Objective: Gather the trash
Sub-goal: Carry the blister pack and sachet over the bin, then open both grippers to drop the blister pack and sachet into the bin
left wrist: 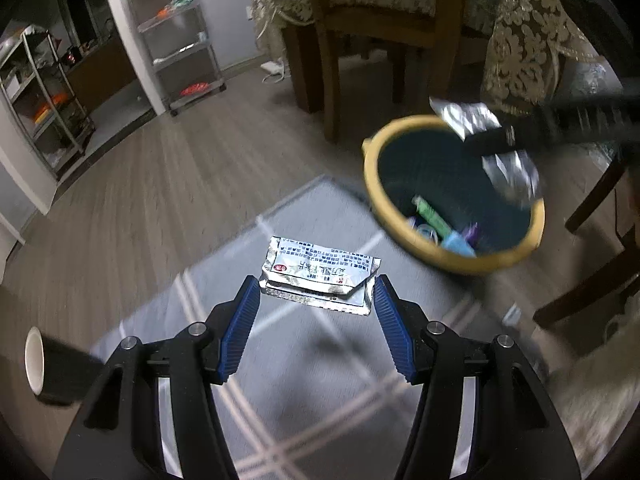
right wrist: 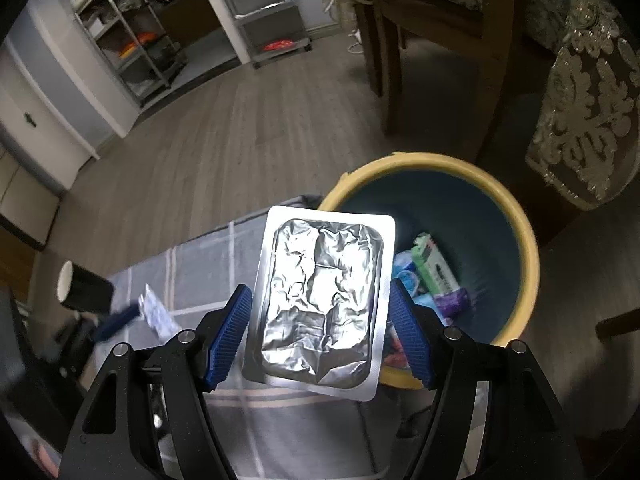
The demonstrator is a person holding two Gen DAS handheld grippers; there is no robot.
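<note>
Right gripper (right wrist: 320,316) has the crumpled silver foil blister sheet (right wrist: 320,300) between its blue ribbed pads. In the right wrist view the sheet looks wedged edge to edge across the gap, so I'd call the jaws clenched on it, though the contact looks light, on the sheet's thin edges only. In the left wrist view the sheet (left wrist: 508,168) hangs over the near rim of the round yellow-rimmed, dark teal trash bin (right wrist: 524,240), which already holds a green carton, a purple wrapper and some blue bits. Step in hand: drop it in. To do it well, carry the sheet further over the bin's open mouth before releasing; right now its lower part looks to sit over the rim and the grey checked mat (right wrist: 200,264), so an early release could bounce it off the rim. Tip it down towards the bin so it slides off the pads, and open fully, since foil can snag on the ribs. Left gripper (left wrist: 316,316) is released, jaws spread wide, hovering over the flat silver printed sachet (left wrist: 320,276) lying on the mat just beside the bin. Can't tell whether the pads touch it yet. For that pick: come low, straddle the sachet's short sides, close on the stacked folded edge. Black paper cup with white inside (left wrist: 44,364) lies on its side at the mat's left edge, next candidate.
</note>
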